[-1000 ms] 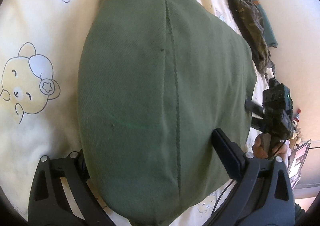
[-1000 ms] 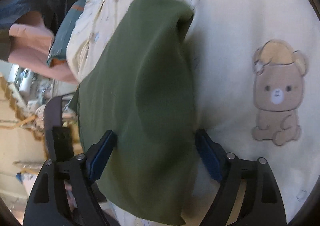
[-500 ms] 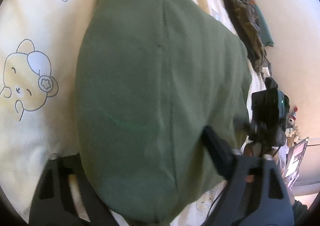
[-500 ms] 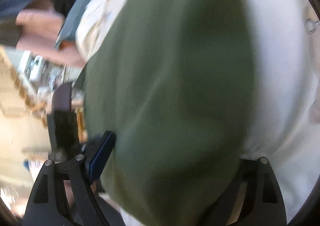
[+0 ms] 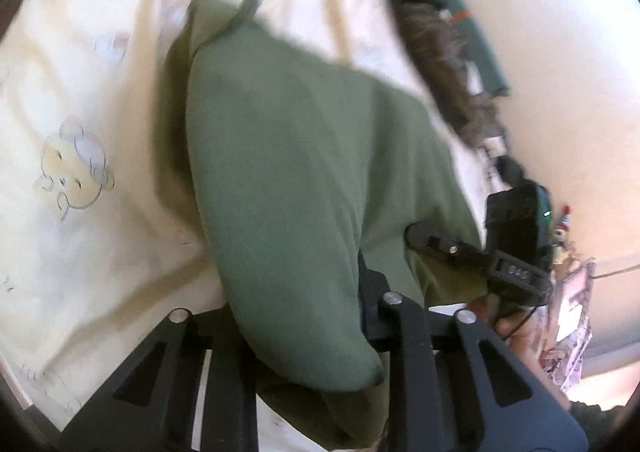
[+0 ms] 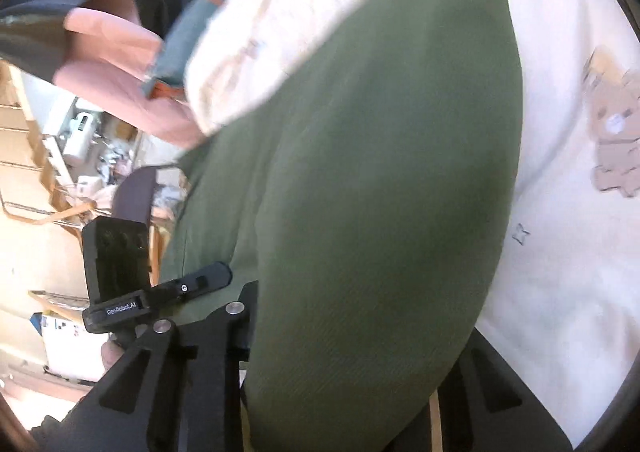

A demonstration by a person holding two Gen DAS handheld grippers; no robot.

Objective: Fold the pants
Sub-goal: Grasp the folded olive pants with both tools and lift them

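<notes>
Green pants (image 5: 288, 156) on bear-print bedsheet (image 5: 80, 100), near edge bunched between closing jaws of left gripper (image 5: 304, 316) and right gripper (image 6: 348, 336), camouflage garment (image 5: 444, 64) heaped beyond, cloth hiding fingertips.

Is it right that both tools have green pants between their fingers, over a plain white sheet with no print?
Not quite: the sheet is not plain. It is pale yellow with bear cartoons, as the left wrist view shows. The green pants do sit between both tools' closing fingers.
</notes>
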